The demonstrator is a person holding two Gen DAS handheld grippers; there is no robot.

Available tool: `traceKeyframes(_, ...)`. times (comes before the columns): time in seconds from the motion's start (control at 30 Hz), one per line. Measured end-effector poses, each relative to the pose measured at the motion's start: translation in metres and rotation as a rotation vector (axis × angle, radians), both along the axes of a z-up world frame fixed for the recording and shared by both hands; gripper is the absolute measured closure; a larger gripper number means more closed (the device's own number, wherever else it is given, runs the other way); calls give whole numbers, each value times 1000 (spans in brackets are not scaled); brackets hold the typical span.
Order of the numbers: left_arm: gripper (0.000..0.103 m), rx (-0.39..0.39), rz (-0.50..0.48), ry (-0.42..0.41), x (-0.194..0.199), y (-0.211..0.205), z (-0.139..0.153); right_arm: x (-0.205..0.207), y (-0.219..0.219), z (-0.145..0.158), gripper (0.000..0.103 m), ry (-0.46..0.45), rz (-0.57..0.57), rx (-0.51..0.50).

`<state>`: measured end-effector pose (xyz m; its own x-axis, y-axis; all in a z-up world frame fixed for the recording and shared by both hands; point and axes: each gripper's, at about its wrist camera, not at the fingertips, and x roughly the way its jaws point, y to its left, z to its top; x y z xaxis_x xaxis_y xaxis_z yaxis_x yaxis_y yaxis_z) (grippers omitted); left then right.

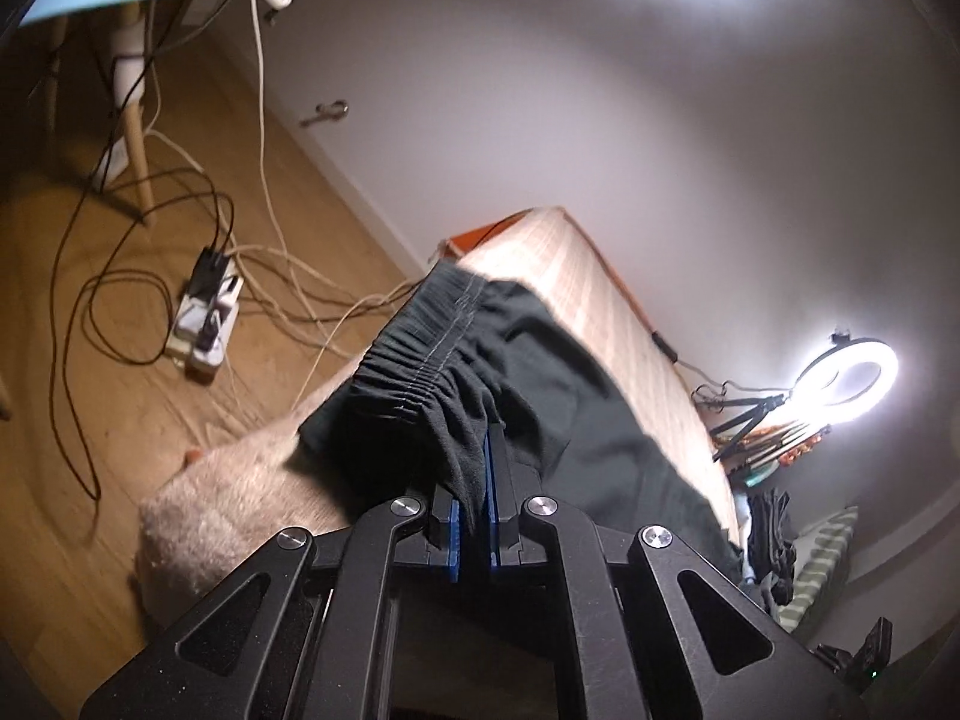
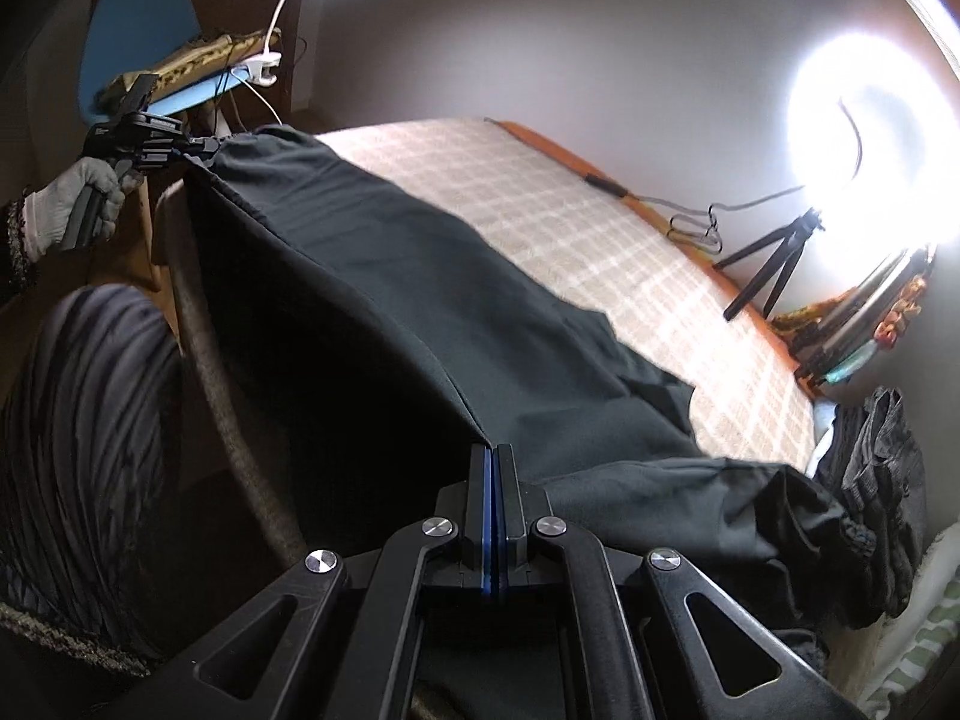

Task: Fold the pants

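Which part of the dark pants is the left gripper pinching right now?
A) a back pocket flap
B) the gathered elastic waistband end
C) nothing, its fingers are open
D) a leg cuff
B: in the left wrist view the left gripper is shut on bunched fabric of the pants right beside the ruched, stitched waistband.

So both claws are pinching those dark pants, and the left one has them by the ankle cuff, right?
Not quite. Both claws are pinching the dark pants, but the left claw grips them at the gathered elastic waistband, not an ankle cuff. The left wrist view shows it. The right claw pinches a fold of the fabric.
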<state>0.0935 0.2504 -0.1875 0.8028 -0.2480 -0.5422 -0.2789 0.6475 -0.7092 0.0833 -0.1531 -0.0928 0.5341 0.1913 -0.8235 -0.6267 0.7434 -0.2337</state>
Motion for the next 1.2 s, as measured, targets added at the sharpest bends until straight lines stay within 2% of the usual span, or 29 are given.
traceKeyframes(0.23, 96, 91, -16, 53, -2, -4, 5, -5, -5, -22, 103, 47, -35, 6)
traceKeyframes(0.3, 88, 127, -18, 80, -5, -5, 11, -6, -6, -29, 103, 67, -56, 24)
traceKeyframes(0.37, 86, 179, -10, 98, -9, -6, 17, -7, -8, -34, 103, 79, -76, 40)
traceKeyframes(0.4, 78, 229, -13, 102, -12, -10, 25, -6, -10, -37, 103, 85, -88, 52)
traceKeyframes(0.47, 70, 282, -6, 109, -15, -13, 35, -4, -15, -42, 103, 115, -121, 90)
traceKeyframes(0.5, 70, 293, -2, 102, -18, -13, 41, -4, -17, -44, 103, 124, -137, 111)
traceKeyframes(0.6, 70, 321, 24, 81, -27, -16, 58, -5, -23, -44, 97, 138, -162, 160)
traceKeyframes(0.63, 70, 336, 19, 64, -27, -21, 65, -7, -26, -42, 93, 140, -168, 177)
traceKeyframes(0.67, 70, 345, -3, 37, -27, -28, 74, -9, -29, -39, 84, 139, -180, 196)
traceKeyframes(0.7, 70, 347, -28, 17, -25, -35, 79, -9, -34, -36, 78, 139, -190, 216)
traceKeyframes(0.77, 70, 352, -116, -24, -16, -59, 91, -10, -47, -27, 71, 133, -226, 267)
traceKeyframes(0.87, 70, 321, -321, -67, 10, -105, 98, -4, -74, -13, 66, 108, -317, 324)
traceKeyframes(1.0, 70, 285, -543, -88, 38, -162, 93, 16, -121, 4, 41, 61, -528, 390)
traceKeyframes(1.07, 70, 278, -633, -87, 46, -187, 87, 30, -142, 10, 37, 47, -623, 417)
traceKeyframes(1.17, 70, 285, -751, -70, 52, -220, 78, 60, -172, 17, 23, 34, -777, 412)
traceKeyframes(1.2, 70, 291, -779, -57, 55, -228, 74, 72, -182, 18, 21, 32, -835, 409)
